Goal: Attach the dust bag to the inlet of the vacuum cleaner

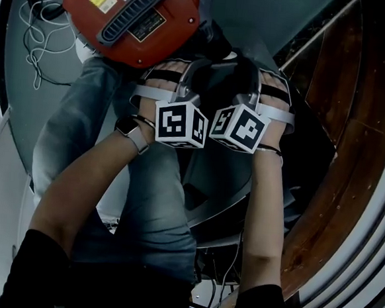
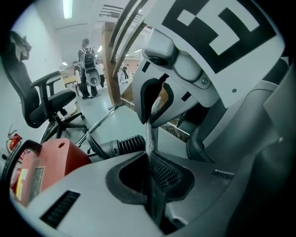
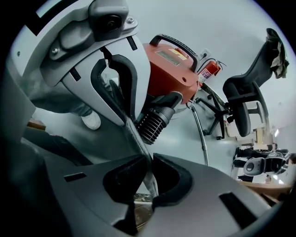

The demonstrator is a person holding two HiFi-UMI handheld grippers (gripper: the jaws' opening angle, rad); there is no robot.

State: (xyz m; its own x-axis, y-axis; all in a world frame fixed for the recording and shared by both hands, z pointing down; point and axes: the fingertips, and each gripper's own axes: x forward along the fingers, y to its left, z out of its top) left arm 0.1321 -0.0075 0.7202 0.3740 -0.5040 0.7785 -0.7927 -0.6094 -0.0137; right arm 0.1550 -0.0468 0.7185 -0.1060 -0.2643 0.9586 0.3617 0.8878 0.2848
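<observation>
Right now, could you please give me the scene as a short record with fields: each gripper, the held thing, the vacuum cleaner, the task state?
left gripper: shut on the dust bag's thin grey edge
right gripper: shut on the same edge
dust bag: apparently the grey fabric strip, stretched between both grippers
vacuum cleaner: red, on the floor, beyond the grippers
hose: black, ribbed, runs to the red body
task state: bag not yet at the vacuum cleaner
</observation>
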